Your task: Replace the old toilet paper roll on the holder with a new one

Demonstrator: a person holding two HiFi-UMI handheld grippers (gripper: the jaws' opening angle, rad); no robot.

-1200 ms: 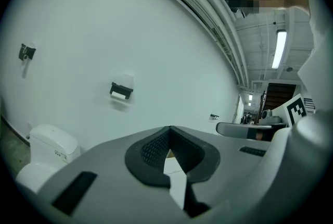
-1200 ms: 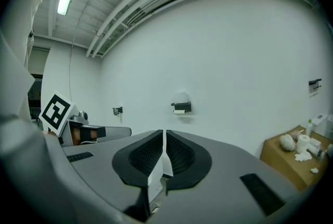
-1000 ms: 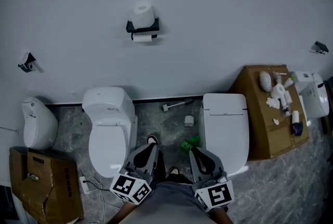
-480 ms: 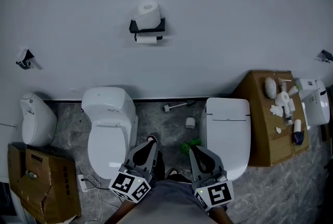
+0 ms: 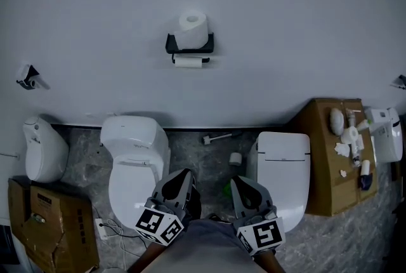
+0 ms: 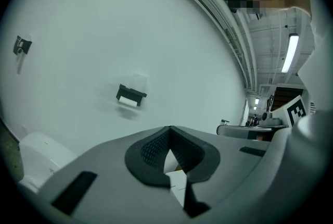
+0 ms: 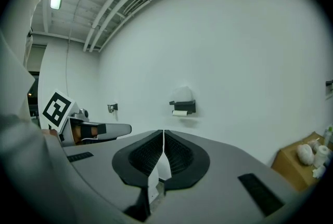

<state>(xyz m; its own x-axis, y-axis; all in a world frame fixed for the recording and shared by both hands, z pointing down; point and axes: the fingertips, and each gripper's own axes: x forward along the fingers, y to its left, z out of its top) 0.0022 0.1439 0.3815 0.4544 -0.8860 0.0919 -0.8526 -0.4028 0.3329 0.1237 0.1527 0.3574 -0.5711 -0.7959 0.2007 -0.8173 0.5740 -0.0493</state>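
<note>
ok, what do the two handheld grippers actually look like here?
Both match: the left gripper and right gripper have smooth grey tapered jaws lined with black ribbed pads, a dark rectangular slot on each jaw, and a white cube with black square markers at the rear. No cables show.

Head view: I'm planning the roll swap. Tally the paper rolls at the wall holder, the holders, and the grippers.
Paper rolls: 2, top roll and hung roll
Holder: 1
Grippers: 2, left gripper and right gripper
Total: 5
</note>
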